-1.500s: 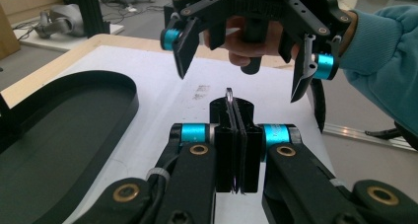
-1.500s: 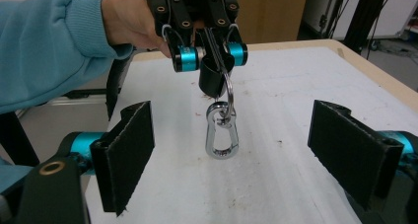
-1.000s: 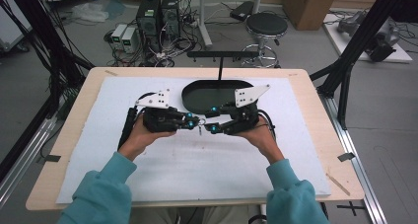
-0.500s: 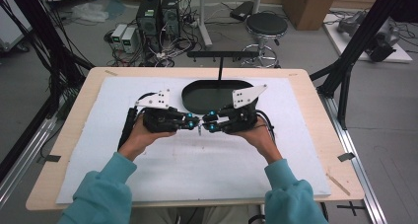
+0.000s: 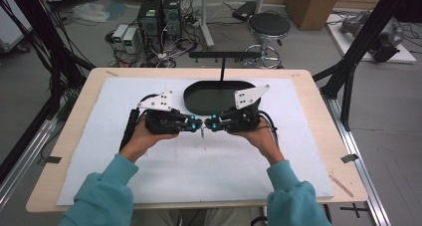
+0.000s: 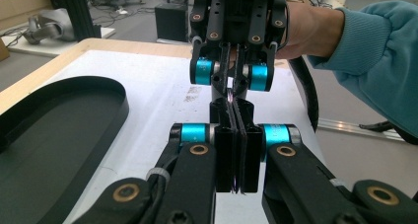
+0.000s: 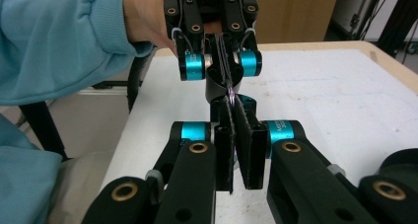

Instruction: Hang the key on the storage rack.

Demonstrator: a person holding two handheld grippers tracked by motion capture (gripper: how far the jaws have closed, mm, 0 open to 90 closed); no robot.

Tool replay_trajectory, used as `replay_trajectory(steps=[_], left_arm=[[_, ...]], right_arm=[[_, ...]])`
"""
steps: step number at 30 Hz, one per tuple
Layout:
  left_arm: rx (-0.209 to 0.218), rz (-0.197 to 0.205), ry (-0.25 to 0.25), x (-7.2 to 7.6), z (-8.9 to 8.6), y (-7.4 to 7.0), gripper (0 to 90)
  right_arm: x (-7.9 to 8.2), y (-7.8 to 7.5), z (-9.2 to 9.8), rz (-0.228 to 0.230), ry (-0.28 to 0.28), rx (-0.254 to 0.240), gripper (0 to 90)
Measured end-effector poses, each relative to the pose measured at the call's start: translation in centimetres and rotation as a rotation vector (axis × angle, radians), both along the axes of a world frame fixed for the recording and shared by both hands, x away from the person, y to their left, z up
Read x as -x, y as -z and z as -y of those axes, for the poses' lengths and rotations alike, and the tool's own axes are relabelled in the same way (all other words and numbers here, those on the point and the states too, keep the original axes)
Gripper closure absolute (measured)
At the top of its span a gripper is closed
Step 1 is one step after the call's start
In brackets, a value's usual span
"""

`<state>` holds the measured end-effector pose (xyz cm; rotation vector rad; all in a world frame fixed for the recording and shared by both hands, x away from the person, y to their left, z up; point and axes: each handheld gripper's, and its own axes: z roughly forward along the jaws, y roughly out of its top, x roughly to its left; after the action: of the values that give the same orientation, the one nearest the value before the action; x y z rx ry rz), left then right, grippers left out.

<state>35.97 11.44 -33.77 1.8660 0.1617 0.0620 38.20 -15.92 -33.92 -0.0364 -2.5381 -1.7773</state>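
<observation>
The 2 tools met tip to tip over the middle of the white mat [image 5: 149, 176] that covered the wooden surface [image 5: 318, 101], just in front of the black oval tray [image 5: 199, 99]. The left tool [image 5: 198, 126] pointed toward the right tool [image 5: 206, 126], each held level in a hand coming out of a teal sleeve [image 5: 107, 198].

Between the tips hung a small metal piece [image 5: 202, 132], too small in the high view to name. In the left gripper view the left tool [image 6: 235, 135] had its 2 black jaws pressed flat together, with a thin purple-edged sliver [image 6: 231, 92] caught at their far end. In the right gripper view the right tool [image 7: 231, 103] had just been closing; its jaws stood nearly together, slightly apart at the near end and meeting at the far end on the same thin sliver [image 7: 230, 92].

The tray sat just beyond the tools, and a black T-shaped stand [image 5: 222, 56] rose behind it.
</observation>
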Motion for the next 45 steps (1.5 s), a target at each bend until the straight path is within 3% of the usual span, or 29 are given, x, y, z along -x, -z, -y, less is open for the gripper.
replay_trajectory(steps=[3, 6, 13, 17, 20, 25, 30, 35, 38, 45], left_arm=[[0.005, 0.001, 0.007, 0.0, 0.0, 0.0, 87.9], [0.014, -0.008, 0.005, -0.1, 0.0, 0.1, 86.5], [0.010, 0.014, 0.001, 0.0, 0.2, 0.2, 67.7], [0.021, 0.034, -0.058, 0.1, 0.3, 0.2, 44.4], [0.035, 0.032, -0.119, 0.0, 0.0, 0.3, 20.5], [0.064, 0.052, -0.186, 0.1, -1.3, 0.6, 2.8], [0.072, 0.076, -0.252, 0.5, -2.9, 0.9, 1.7], [0.089, 0.120, -0.310, 1.3, -5.0, 1.6, 1.7], [0.098, 0.128, -0.350, 1.9, -6.4, 2.2, 1.7], [0.141, 0.131, -0.431, 3.3, -10.3, 3.8, 1.7]], right_arm=[[0.0, 0.0, 0.0, -0.033, 0.000, 0.000, 88.5], [0.0, 0.0, 0.1, -0.038, -0.007, -0.005, 88.8], [0.0, -0.1, 0.0, -0.021, 0.006, 0.004, 89.0], [0.1, -0.1, 0.1, -0.024, 0.012, 0.020, 89.0], [0.0, -0.2, 0.3, -0.009, 0.025, 0.021, 89.0], [-0.2, -0.4, 1.0, -0.011, 0.055, 0.014, 88.9], [-0.6, -0.7, 1.5, -0.006, 0.099, 0.041, 88.9], [-1.3, -1.3, 2.4, 0.002, 0.147, 0.034, 89.0], [-1.7, -1.9, 3.0, -0.023, 0.195, 0.049, 88.9], [-3.1, -3.5, 4.7, -0.017, 0.278, 0.055, 88.9]])
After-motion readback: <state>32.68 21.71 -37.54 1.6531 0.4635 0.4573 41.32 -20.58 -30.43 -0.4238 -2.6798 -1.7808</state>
